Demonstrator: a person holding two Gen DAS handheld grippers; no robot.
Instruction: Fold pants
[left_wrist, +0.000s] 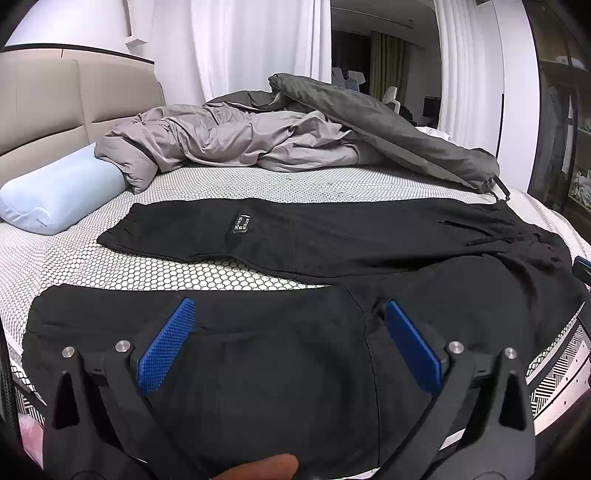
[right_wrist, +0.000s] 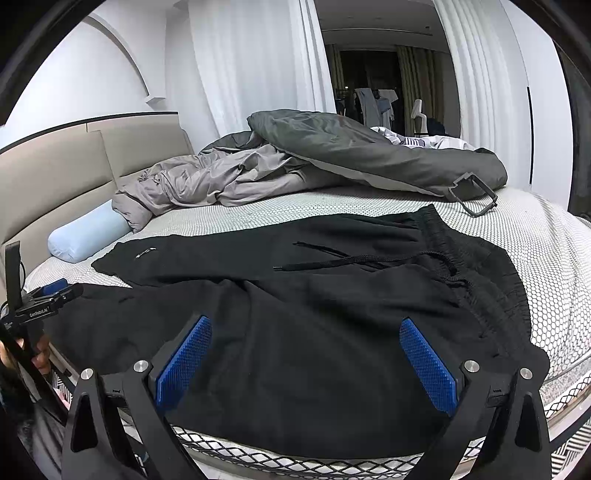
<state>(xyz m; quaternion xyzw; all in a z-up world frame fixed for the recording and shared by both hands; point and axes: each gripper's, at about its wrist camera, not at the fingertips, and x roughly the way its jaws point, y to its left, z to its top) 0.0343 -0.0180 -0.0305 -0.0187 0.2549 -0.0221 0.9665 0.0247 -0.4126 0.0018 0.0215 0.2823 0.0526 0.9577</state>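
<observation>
I see the black pants spread flat on the mattress, legs toward the blue pillow; my left gripper and right gripper both gape wide above them, holding nothing

Left gripper at lower center of left wrist frame, jaws spread wide, 2 blue pads apart, nothing between. Right gripper same: lower center, jaws wide apart. Fingertip at bottom edge.
</observation>
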